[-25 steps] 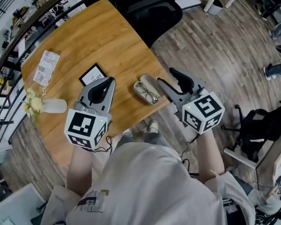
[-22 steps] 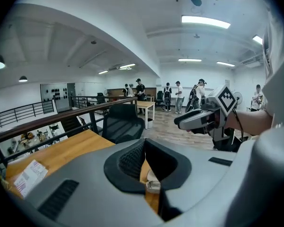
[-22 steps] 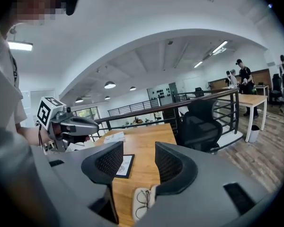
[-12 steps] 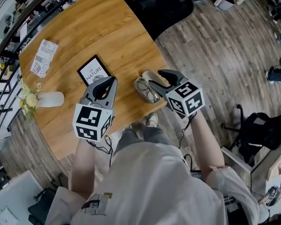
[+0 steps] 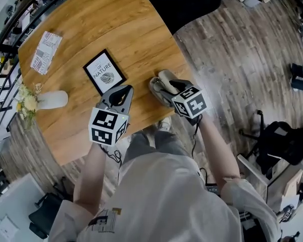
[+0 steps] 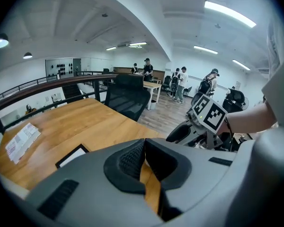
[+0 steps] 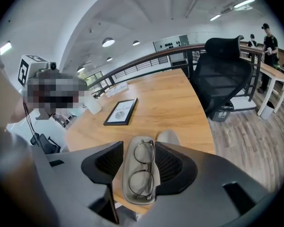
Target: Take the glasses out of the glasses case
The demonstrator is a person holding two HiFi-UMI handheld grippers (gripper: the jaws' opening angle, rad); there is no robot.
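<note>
An open grey glasses case (image 7: 140, 189) lies near the front edge of the wooden table (image 5: 111, 29), its lid (image 7: 168, 137) folded back. Thin-rimmed glasses (image 7: 143, 167) rest inside it. My right gripper (image 7: 139, 146) is open and hangs just above the case, one jaw on each side, pads apart from it. From the head view the right gripper (image 5: 164, 87) hides most of the case (image 5: 156, 84). My left gripper (image 5: 127, 88) is to the left of the case over bare table, shut with nothing in it. The left gripper (image 6: 144, 143) shows only a sliver of wood between its jaws.
A framed "of nature" print (image 5: 104, 72) lies left of the case, a leaflet (image 5: 45, 52) farther left, and a white vase with flowers (image 5: 50, 100) by the left edge. A black office chair (image 5: 187, 4) stands behind the table. People (image 6: 180, 82) stand far off.
Both grippers have come down toward the table. The right one has moved left and tipped downward, from beside the case to straddling it. The left stays shut.
</note>
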